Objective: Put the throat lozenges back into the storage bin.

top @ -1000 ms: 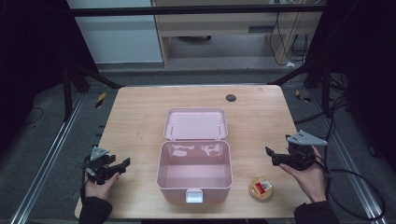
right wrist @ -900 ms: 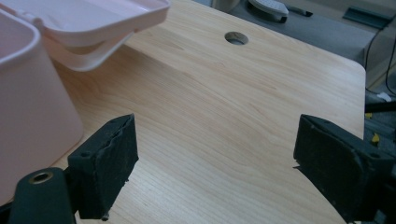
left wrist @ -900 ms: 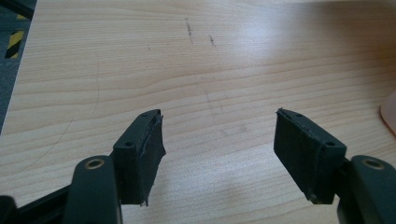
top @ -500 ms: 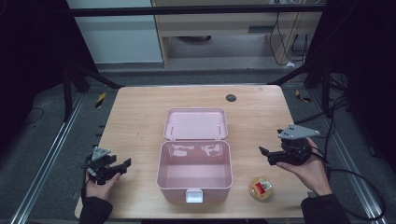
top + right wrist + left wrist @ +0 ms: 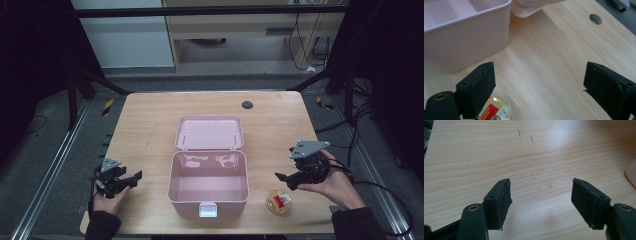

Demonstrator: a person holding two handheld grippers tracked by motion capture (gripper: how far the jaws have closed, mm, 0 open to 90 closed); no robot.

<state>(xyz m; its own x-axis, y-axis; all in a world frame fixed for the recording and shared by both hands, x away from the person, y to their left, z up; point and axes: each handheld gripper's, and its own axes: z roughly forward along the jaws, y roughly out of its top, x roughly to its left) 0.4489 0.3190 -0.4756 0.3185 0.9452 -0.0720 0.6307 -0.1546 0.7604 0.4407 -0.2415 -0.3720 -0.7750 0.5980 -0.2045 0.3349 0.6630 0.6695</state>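
Small round clear-lidded cup (image 5: 280, 202), red label, on bench (image 5: 150, 125) just right of open pink box (image 5: 208, 185). Right tool (image 5: 286, 179) above it; jaws just been opening, nothing between. Left tool (image 5: 131, 178) spread, empty. Risk: off-centre grab tips cup or skids it off the near edge.

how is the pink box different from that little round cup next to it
The pink box is large, rectangular, opaque and open, its lid laid back. The round cup is small, clear yellowish, with a red label on top. Both rest on the wooden table near its front edge.
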